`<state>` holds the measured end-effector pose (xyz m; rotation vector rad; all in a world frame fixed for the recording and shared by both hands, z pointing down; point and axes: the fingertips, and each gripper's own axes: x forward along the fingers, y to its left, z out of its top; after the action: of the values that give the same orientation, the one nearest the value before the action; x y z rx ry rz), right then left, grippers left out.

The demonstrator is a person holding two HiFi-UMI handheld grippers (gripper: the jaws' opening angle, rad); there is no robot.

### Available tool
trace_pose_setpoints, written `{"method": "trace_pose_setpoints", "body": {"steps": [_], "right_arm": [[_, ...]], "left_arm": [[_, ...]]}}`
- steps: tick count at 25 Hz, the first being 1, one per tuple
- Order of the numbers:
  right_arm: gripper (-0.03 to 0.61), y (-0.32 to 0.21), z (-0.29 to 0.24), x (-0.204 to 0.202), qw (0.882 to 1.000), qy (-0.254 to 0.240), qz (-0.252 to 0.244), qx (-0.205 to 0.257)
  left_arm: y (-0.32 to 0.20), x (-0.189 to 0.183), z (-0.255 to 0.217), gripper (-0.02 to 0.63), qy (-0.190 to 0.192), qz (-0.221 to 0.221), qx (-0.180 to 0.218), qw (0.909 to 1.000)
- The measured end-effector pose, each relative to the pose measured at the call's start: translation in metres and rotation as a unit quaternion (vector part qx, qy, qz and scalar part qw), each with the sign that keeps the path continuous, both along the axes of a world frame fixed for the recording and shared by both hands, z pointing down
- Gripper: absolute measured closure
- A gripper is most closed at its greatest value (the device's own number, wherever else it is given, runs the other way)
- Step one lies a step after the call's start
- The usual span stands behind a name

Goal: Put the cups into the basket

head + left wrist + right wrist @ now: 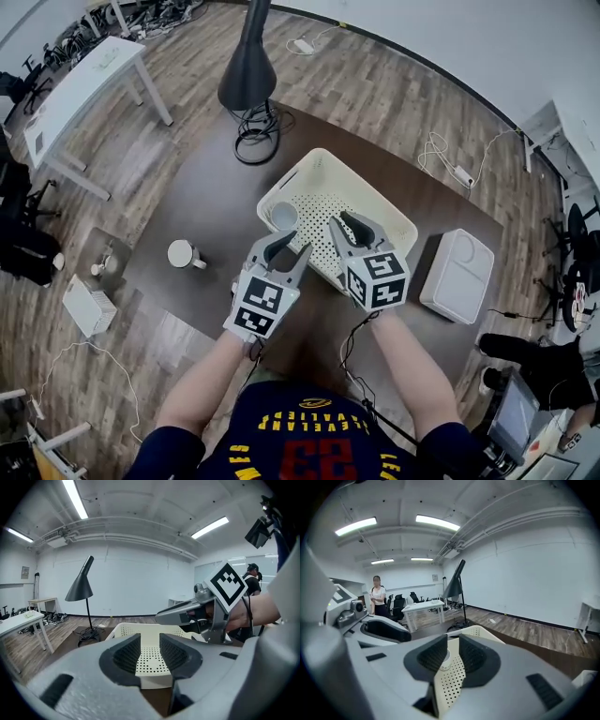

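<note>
Basket (323,156) sits mid-mat on the dark mat (197,197) on the floor. One cup (283,217) is upright inside it, at the basket's left corner. The second cup (182,253) is on the mat near its left edge, well apart from the basket.

Left hand-held gripper (286,251): jaws apart, nothing between them, held above the basket's near edge.

Right hand-held gripper (352,228): jaws a narrower gap apart, also empty (the cup in the basket shows through the gap, farther off), over the basket.
</note>
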<state>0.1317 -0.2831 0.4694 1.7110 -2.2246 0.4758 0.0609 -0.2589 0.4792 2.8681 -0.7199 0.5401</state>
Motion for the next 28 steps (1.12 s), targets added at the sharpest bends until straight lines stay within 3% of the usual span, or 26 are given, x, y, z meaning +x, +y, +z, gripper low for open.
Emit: {"method": "trace_pose_setpoints", "body": {"steps": [8, 14, 17, 21, 28], "right_arm": [[0.528, 0.090, -0.011, 0.005, 0.999, -0.040, 0.001, 0.035], [0.545, 0.163, -0.011, 0.023, 0.996, -0.081, 0.014, 0.030], [0.558, 0.200, -0.010, 0.026, 0.995, -0.098, 0.009, 0.024], [0.561, 0.241, -0.015, 0.022, 0.995, -0.093, -0.002, 0.034], [0.561, 0.290, -0.025, 0.015, 0.995, -0.072, -0.009, 0.072]], "left_arm": [[0.069, 0.008, -0.031, 0.492, 0.045, -0.013, -0.008, 0.9989], [0.139, 0.029, -0.027, 0.496, 0.050, 0.008, -0.021, 0.9985], [0.177, 0.036, -0.027, 0.595, 0.054, 0.020, -0.026, 0.9980], [0.215, 0.034, -0.034, 0.601, 0.048, 0.020, -0.002, 0.9986], [0.269, 0.039, -0.046, 0.601, 0.088, -0.017, -0.010, 0.9960]]}}
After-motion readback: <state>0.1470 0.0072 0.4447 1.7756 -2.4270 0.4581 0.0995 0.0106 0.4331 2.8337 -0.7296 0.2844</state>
